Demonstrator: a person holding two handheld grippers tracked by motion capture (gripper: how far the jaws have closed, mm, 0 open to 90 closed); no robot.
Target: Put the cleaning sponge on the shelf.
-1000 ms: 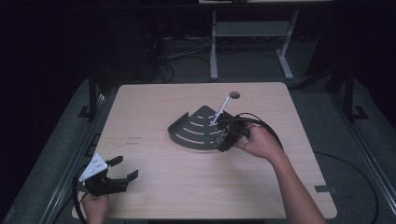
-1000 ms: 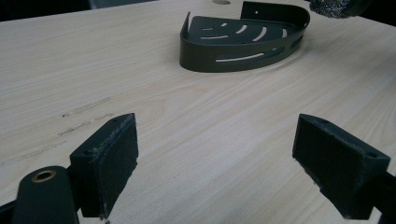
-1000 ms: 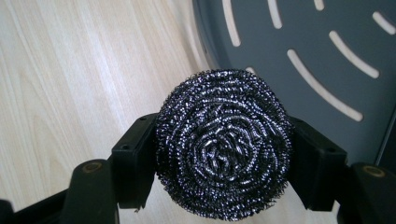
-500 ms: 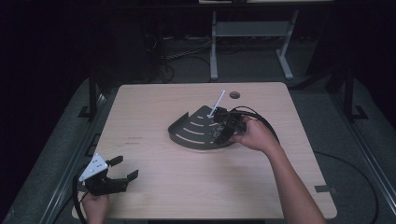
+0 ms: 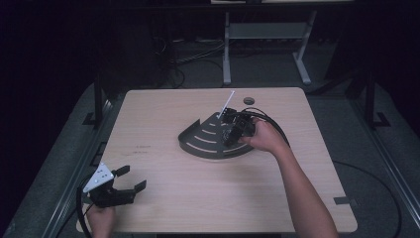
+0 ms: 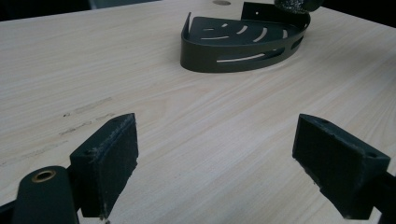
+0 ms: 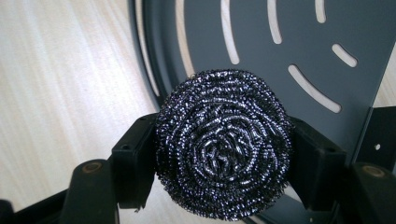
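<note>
Dark floor and a tangle of cables surround the pale wood-grain table (image 5: 163, 208), which carries little besides the job itself. Near its middle sits a dark grey, quarter-round metal corner shelf (image 5: 205, 141) with curved slots cut through its floor and a low wall along its rim.

My right gripper (image 5: 236, 130) is over the far right part of that shelf, with my hand behind it. In the right gripper view its two black jaws are pressed against opposite sides of a round, dark steel-wool scouring pad (image 7: 223, 142), so the pad is clamped between them, its coiled face turned toward the camera. Behind the pad I see the slotted shelf floor and the curved rim, with bare table beyond. I cannot tell whether the pad is touching the shelf or held just above it. I judge the grip across the pad's width is chosen because the springy wire compresses and holds well that way.

A thin white stick (image 5: 226, 104) rises at a slant beside this gripper; I cannot tell what it belongs to.

My left gripper (image 5: 130, 179) rests at the near left corner, well apart from the shelf. Its jaws stand wide, nothing between them, pointed toward the shelf, as the left gripper view confirms. I take it to be parked out of the way.
</note>
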